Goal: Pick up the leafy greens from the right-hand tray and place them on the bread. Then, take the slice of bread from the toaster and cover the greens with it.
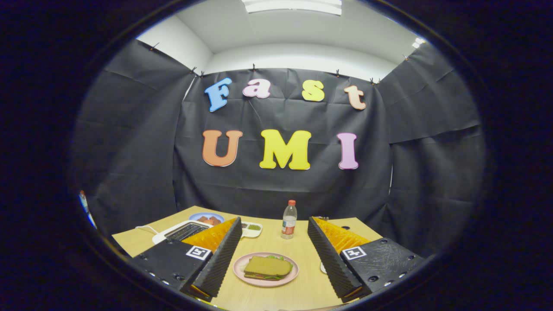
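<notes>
My gripper (274, 255) is spread wide, both ribbed fingers (222, 255) apart and pinching nothing, held above the wooden table (302, 289). Between the fingers, just ahead of the tips, sits the pink plate (242, 273) carrying the sandwich — a top slice of bread (268, 265) lying flat over the leafy greens (276, 258), whose green edge pokes out at the slice's 12 o'clock side and along its near edge. From the plate, the clear bottle (289, 220) with a red cap stands upright at about 1 o'clock, well beyond the fingertips. At 12 o'clock from the plate, partly behind the left finger, I see a white tray (252, 229) with something green in it. Further toward 10 o'clock lies the white toaster (183, 231), slots dark, a white cord trailing off its far side — contents of the slots I cannot tell. Behind the toaster, a blue plate (207, 217) holds reddish-brown pieces, too small to identify.
</notes>
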Action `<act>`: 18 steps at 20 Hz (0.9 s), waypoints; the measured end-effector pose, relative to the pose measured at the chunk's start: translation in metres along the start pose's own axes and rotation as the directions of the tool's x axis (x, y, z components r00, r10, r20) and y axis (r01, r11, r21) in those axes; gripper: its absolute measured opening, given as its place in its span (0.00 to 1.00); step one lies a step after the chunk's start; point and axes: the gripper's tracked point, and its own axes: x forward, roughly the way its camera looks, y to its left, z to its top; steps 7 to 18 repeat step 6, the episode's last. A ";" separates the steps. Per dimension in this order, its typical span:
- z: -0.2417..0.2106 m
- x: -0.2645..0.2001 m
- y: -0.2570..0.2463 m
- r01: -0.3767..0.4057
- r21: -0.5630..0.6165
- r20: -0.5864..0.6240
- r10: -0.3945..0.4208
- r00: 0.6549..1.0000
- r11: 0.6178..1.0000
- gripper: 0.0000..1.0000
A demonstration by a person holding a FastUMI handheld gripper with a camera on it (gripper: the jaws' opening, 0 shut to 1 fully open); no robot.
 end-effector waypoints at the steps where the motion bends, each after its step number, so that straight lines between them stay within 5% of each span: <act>1: -0.001 -0.003 -0.001 -0.003 0.005 0.000 0.003 1.000 1.000 0.94; 18: -0.012 -0.006 -0.022 0.044 0.037 -0.026 -0.043 0.999 0.998 0.94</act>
